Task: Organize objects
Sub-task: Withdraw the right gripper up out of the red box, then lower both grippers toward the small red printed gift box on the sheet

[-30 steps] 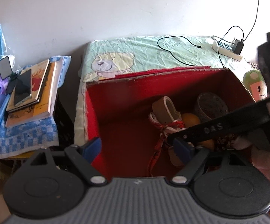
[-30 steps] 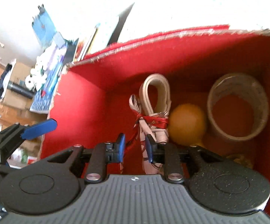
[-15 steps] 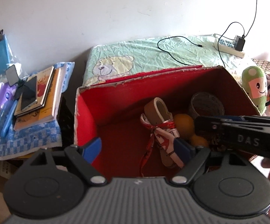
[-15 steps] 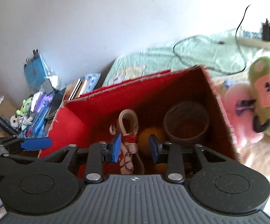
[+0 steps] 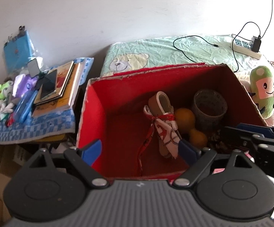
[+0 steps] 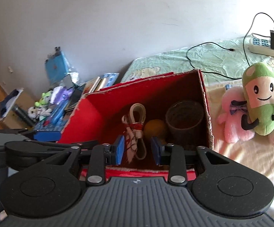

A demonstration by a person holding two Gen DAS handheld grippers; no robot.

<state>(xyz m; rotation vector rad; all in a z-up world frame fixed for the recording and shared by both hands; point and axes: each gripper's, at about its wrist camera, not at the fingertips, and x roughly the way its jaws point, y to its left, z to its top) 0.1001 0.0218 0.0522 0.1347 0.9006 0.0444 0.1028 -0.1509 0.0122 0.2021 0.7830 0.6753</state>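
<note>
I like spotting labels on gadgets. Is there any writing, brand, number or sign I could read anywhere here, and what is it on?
"DA": white letters on the black right gripper body, cut off by the edge of the left wrist view.
Book covers on the stack: print too small to read.
Power strip: markings too blurred to read.
Red box: no lettering visible.

A home bedroom, teddy-print bedsheet (image 5: pixel 156 54), plush toys (image 6: pixel 260 102), stacked books (image 5: pixel 61 87), power strip (image 5: pixel 246 46)
</note>
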